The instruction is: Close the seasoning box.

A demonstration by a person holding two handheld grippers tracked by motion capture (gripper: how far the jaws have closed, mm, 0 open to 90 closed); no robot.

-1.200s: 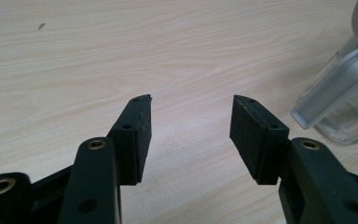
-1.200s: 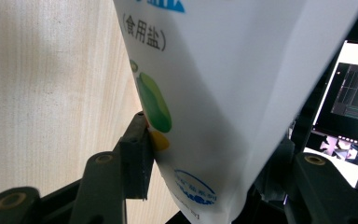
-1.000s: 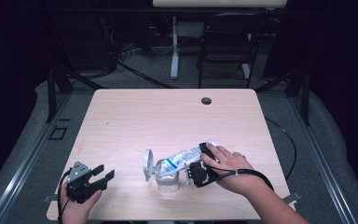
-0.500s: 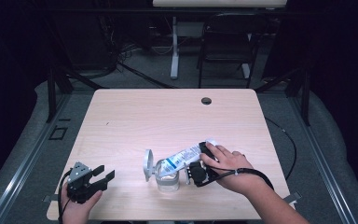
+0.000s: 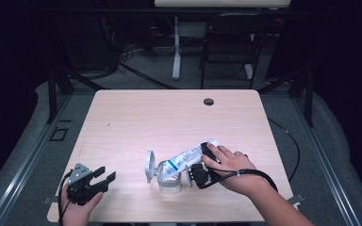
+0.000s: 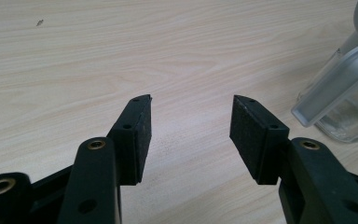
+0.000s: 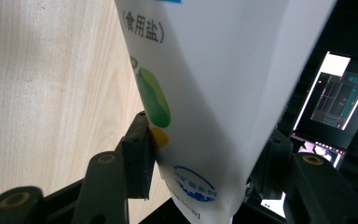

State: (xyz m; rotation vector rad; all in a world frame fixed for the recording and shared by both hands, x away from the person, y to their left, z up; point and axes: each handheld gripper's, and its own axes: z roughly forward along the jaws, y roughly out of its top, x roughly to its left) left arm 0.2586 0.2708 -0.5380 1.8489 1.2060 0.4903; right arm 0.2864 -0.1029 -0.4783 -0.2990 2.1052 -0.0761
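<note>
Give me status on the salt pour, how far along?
Done: glass jar stands open, lid flipped back. In hand: right claw shut on the white salt bag, tilted mouth-down over the jar. Whether salt is flowing, cannot tell. Left: finish pouring, set bag down, close lid. Left claw open, idle on the table.

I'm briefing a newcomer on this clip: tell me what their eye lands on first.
First, the white salt bag near the table's front edge, tilted with its lower end over the open glass jar, whose hinged lid stands up at its left. The right claw is clamped on that bag, printed side showing in the right gripper view. At the front left corner of the wooden table, the left claw rests open, holding nothing.
</note>
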